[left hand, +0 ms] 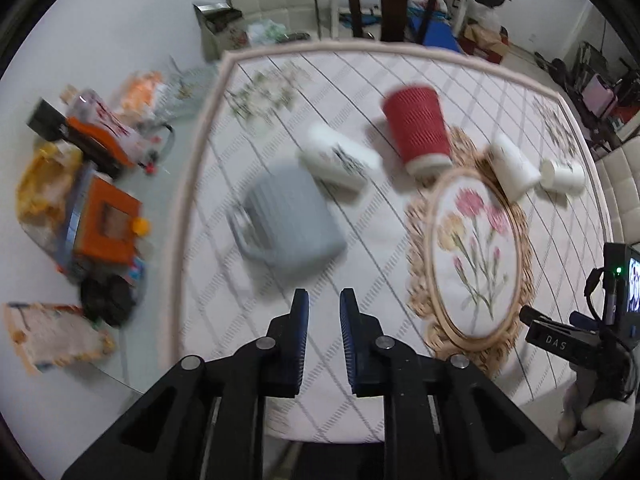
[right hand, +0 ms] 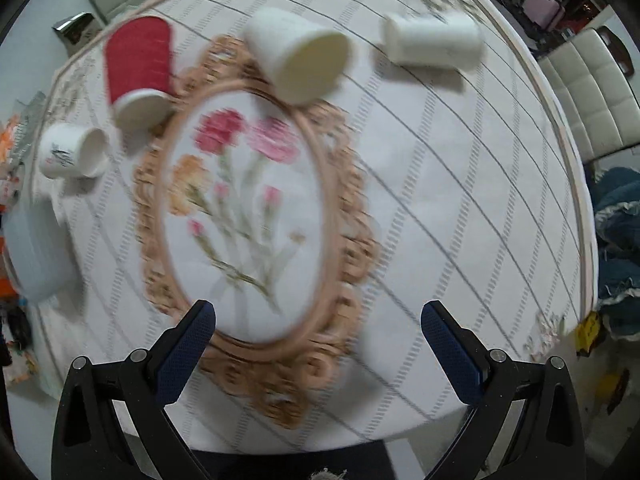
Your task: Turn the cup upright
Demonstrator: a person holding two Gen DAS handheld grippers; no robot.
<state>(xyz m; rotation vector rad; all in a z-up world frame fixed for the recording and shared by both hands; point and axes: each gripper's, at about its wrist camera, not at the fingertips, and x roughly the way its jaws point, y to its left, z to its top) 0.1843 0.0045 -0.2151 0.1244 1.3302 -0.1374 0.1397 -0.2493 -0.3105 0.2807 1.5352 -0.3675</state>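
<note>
Several cups lie on their sides on the white tablecloth (left hand: 400, 248): a grey handled mug (left hand: 286, 220), a white printed cup (left hand: 340, 158), a red ribbed paper cup (left hand: 418, 128), a white paper cup (left hand: 514, 168) and a small white cup (left hand: 562, 176). My left gripper (left hand: 324, 306) hovers empty just in front of the grey mug, jaws nearly closed with a narrow gap. My right gripper (right hand: 318, 316) is wide open and empty above the floral doily (right hand: 248, 208), short of the white paper cup (right hand: 300, 54), the red cup (right hand: 138, 68) and the small white cup (right hand: 434, 42).
Clutter of orange boxes and packets (left hand: 100, 220) sits left of the cloth on the tabletop. Padded chairs (right hand: 592, 100) stand around the table. The right gripper's body (left hand: 580, 340) shows at the right edge of the left wrist view. The grey mug (right hand: 34, 252) lies at the left in the right view.
</note>
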